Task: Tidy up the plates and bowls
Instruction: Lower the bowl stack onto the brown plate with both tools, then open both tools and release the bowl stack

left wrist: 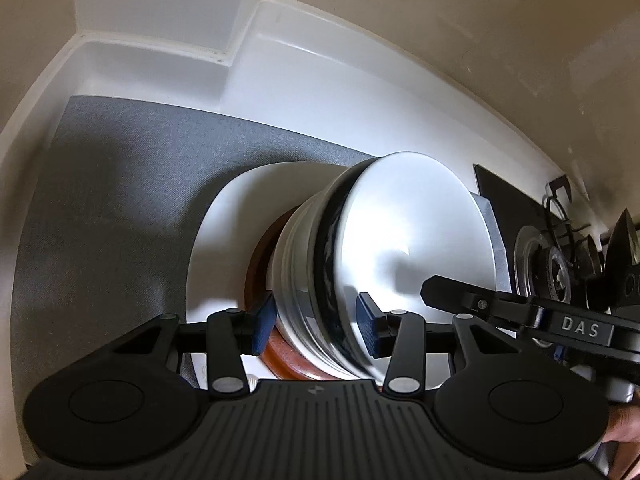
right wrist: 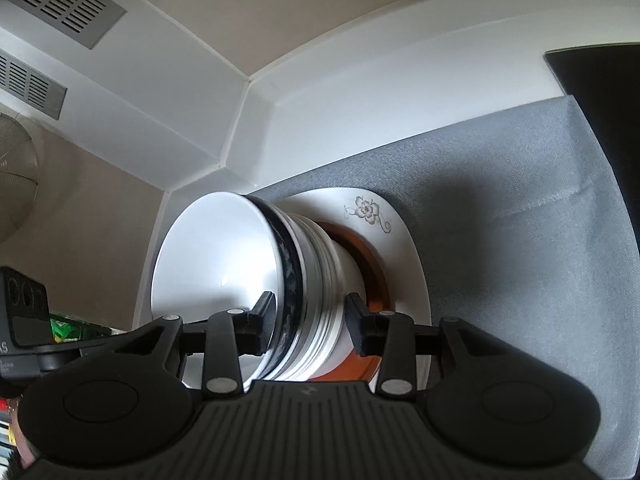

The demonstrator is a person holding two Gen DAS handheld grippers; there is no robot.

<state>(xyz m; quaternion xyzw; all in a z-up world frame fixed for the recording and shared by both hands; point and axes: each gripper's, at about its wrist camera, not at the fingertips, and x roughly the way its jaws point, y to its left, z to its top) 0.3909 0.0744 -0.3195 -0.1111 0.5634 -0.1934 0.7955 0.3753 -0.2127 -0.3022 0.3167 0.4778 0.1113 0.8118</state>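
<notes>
A stack of nested bowls (left wrist: 320, 280) stands on a brown plate (left wrist: 280, 350), which lies on a white square plate (left wrist: 224, 248) with a flower print (right wrist: 366, 210). The top bowl (left wrist: 416, 248) is white inside with a dark patterned band. My left gripper (left wrist: 316, 322) straddles the stack's rim edges, its blue pads on either side of the bowls. My right gripper (right wrist: 310, 320) straddles the same stack (right wrist: 308, 280) from the opposite side, its black fingers spanning the bowl rims. Both sets of jaws stand wide apart; whether the pads press on the bowls is unclear.
The plates rest on a grey mat (left wrist: 120, 200) over a white counter in a wall corner (right wrist: 248, 80). A black gas hob (left wrist: 560, 264) lies beside the mat. Vent grilles (right wrist: 60, 4) and a metal strainer (right wrist: 16, 176) are at the left of the right wrist view.
</notes>
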